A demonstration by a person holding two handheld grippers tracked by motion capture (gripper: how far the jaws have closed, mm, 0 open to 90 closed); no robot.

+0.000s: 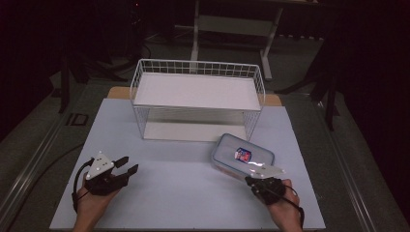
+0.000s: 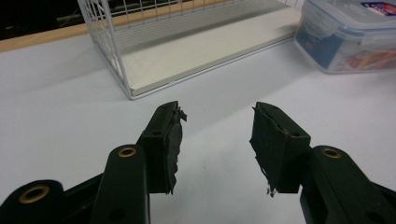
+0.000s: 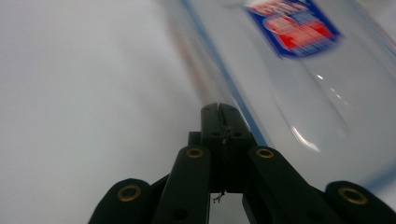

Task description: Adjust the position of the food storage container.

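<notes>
Left gripper point(image 1: 126, 165) sits on the table point(image 1: 159, 193) down-left of the wire rack point(image 1: 197, 99), jaws apart and holding nothing. Right of it, the plastic container point(image 1: 241, 157) lies just in front of the rack's right corner. Right gripper point(image 3: 219, 109), jaws pressed together, is at the container's near edge, perhaps touching; the blur hides it.

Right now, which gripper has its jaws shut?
The right gripper: its two black jaws meet with no gap, right at the edge of the clear lidded container. The left gripper shows bare table between its pads, nothing in them.
</notes>
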